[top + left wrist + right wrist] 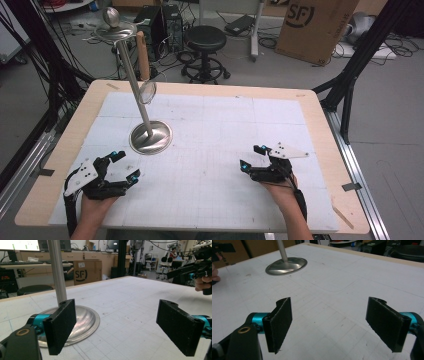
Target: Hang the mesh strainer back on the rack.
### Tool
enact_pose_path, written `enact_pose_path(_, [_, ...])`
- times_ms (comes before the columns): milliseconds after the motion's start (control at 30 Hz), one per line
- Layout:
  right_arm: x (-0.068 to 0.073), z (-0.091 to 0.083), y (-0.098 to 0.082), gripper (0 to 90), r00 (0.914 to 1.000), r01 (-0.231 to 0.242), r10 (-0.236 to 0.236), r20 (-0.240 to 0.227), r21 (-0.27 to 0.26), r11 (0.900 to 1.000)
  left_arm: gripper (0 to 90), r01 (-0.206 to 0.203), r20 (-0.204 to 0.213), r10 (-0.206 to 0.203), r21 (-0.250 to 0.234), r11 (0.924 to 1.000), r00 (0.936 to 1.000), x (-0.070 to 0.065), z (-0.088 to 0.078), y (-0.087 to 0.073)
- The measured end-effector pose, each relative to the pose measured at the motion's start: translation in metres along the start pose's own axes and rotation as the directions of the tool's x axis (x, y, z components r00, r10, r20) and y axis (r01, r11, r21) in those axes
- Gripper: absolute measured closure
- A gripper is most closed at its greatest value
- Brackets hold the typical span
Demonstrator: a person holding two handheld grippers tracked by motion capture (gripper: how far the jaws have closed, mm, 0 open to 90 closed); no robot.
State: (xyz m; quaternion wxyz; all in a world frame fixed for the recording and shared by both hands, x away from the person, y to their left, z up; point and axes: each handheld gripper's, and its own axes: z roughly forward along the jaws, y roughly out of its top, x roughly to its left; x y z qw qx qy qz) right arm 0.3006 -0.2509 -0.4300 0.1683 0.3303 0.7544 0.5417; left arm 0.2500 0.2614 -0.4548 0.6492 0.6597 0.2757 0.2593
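Note:
A tall metal stand rises from a round steel base (150,137) at the left middle of the white mat; its pole (134,82) carries a small ring (147,92) and a top disc with a ball (111,18). My left gripper (126,166) rests near the front left, open, nothing between its jaws. In the left gripper view the base (86,320) lies just beyond the left pad (61,325). My right gripper (253,157) sits at the front right, open and empty. The right gripper view shows the base (286,265) far off, beyond its wide-apart pads (280,323).
The white gridded mat (220,125) covers a wooden table (325,145). Behind the table stand a black stool (205,47), a cardboard box (315,27), computer cases and loose cables. Black frame posts stand at both sides.

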Motion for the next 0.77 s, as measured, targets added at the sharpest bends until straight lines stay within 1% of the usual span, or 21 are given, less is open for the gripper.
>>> enact_pose_path(133, [0.0013,0.0002,-0.0011,20.4,0.9999,0.009,-0.009,0.004,0.01,1.0,16.9,0.0,0.001,0.0,-0.001,1.0,1.0,-0.0001,-0.0001,-0.0001])
enact_pose_path(233, [0.0015,0.0005,-0.002,20.4,1.0,0.007,-0.008,0.005,0.015,1.0,16.9,0.001,0.001,-0.001,-0.001,1.0,1.0,0.0001,-0.0001,0.0])
enact_pose_path(300, [0.0007,-0.0001,-0.0029,20.3,1.0,0.004,-0.004,0.002,0.008,1.0,16.9,0.0,0.001,0.0,-0.001,1.0,1.0,0.0,0.0,0.0])
enact_pose_path(333, [0.0002,-0.0005,-0.0034,20.3,1.0,-0.007,0.007,-0.002,0.005,1.0,16.9,0.0,0.0,0.0,-0.001,1.0,1.0,0.0001,0.0,0.0])
enact_pose_path(433, [-0.0022,-0.0019,-0.0047,20.3,0.9998,-0.018,0.018,-0.001,-0.006,1.0,16.9,0.001,0.0,-0.001,0.0,1.0,1.0,0.0001,0.0,0.0])
enact_pose_path(500, [-0.0025,-0.0023,-0.0054,20.4,0.9997,-0.024,0.024,-0.003,-0.004,1.0,16.9,0.0,0.0,0.0,0.0,1.0,1.0,0.0,0.0,0.0])
enact_pose_path(600, [-0.0024,-0.002,-0.0055,20.3,0.9998,-0.018,0.018,-0.002,-0.006,1.0,16.9,0.0,-0.001,0.0,-0.001,1.0,1.0,0.0,0.0,0.0])
enact_pose_path(767, [-0.0021,-0.0014,-0.0057,20.3,0.9998,-0.021,0.021,-0.006,-0.001,1.0,16.9,0.0,-0.001,0.0,0.0,1.0,1.0,0.0001,0.0001,0.0])
